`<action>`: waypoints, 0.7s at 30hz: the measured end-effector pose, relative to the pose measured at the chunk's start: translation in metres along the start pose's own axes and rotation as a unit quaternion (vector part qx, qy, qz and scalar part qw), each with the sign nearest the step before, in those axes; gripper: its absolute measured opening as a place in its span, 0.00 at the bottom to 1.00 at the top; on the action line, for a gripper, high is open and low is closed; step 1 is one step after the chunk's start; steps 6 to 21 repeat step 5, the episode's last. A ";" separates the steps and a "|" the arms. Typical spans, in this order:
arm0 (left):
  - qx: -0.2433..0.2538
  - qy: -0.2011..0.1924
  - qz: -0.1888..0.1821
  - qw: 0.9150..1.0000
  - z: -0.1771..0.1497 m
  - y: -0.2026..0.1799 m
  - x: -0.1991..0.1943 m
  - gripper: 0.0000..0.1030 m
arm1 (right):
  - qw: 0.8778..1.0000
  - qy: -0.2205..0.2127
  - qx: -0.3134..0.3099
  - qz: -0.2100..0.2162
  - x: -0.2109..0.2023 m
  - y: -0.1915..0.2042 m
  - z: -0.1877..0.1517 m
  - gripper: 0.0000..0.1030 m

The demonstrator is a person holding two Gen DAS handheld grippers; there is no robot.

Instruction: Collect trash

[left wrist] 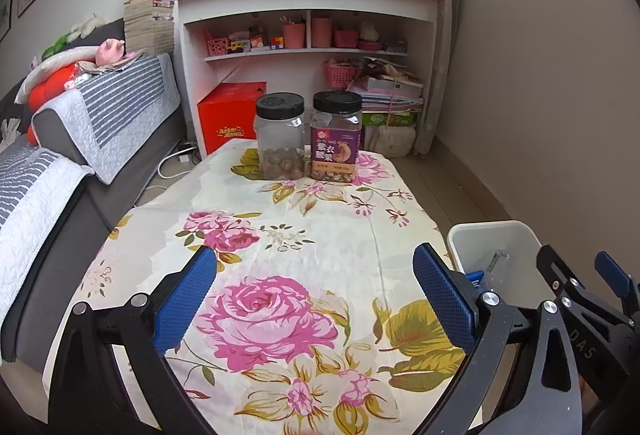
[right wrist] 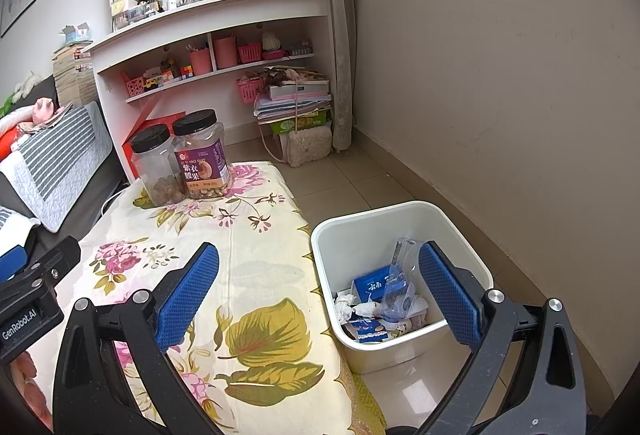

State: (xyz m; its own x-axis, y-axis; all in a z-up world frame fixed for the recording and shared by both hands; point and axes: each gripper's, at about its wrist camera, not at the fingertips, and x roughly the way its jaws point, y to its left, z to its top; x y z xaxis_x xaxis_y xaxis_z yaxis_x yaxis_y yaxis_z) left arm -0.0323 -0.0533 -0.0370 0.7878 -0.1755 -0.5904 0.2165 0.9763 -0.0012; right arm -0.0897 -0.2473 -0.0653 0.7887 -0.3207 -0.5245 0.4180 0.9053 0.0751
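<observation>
A white trash bin [right wrist: 448, 223] stands on the floor right of the table; it also shows in the left wrist view [left wrist: 496, 231]. It holds trash: a clear plastic bag [right wrist: 400, 287], blue cartons [right wrist: 370, 285] and crumpled tissue [right wrist: 348, 305]. My left gripper [left wrist: 314, 295] is open and empty over the floral tablecloth [left wrist: 280, 235]. My right gripper [right wrist: 318, 287] is open and empty, spanning the table's right edge and the bin. The right gripper also shows at the right of the left wrist view [left wrist: 580, 283].
Two black-lidded jars stand at the table's far end: a clear one [left wrist: 280, 135] and a purple-labelled one [left wrist: 337, 137]. A grey sofa [left wrist: 60, 163] runs along the left. A white shelf unit [left wrist: 308, 35] and a red box [left wrist: 230, 115] stand behind. A wall [right wrist: 500, 95] is at right.
</observation>
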 end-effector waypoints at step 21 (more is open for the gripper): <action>-0.002 0.006 -0.003 1.000 0.000 -0.002 0.001 0.93 | 1.000 -0.003 0.003 0.000 0.000 -0.002 0.003 0.93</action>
